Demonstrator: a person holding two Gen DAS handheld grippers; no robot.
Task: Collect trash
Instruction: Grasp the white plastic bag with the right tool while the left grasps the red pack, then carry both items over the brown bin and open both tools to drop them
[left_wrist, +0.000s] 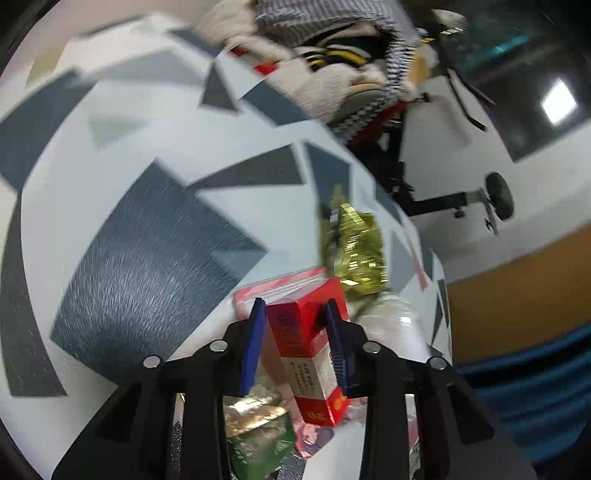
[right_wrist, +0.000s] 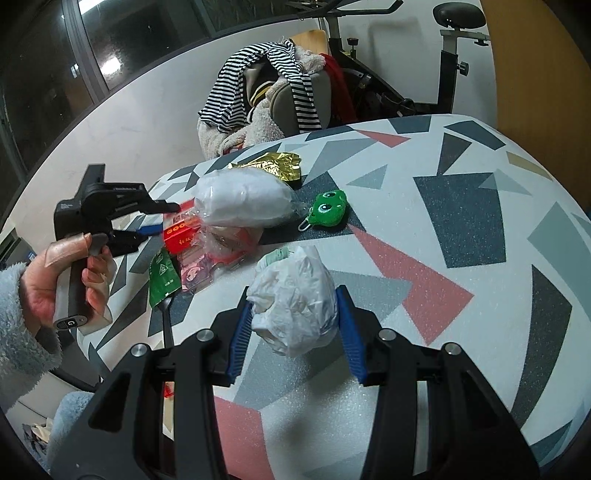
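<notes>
My left gripper (left_wrist: 295, 306) is shut on a red cardboard box (left_wrist: 303, 347), whose sides meet both blue pads. In the right wrist view the left gripper (right_wrist: 164, 218) is at the table's left edge, in a person's hand (right_wrist: 55, 280), with the red box (right_wrist: 179, 234) at its tips. My right gripper (right_wrist: 293, 295) is shut on a crumpled white plastic bag (right_wrist: 295, 310) just above the table. On the table lie a gold foil wrapper (right_wrist: 273, 166), a clear bag of white stuffing (right_wrist: 243, 199), a green packet (right_wrist: 162, 273) and a pink packet (right_wrist: 195, 271).
The table (right_wrist: 461, 258) has a cloth of grey, pink and white shapes. A green frog toy (right_wrist: 328, 208) and a black spoon (right_wrist: 167, 321) lie on it. Behind the table stand a chair piled with clothes (right_wrist: 266, 92) and an exercise bike (right_wrist: 447, 55).
</notes>
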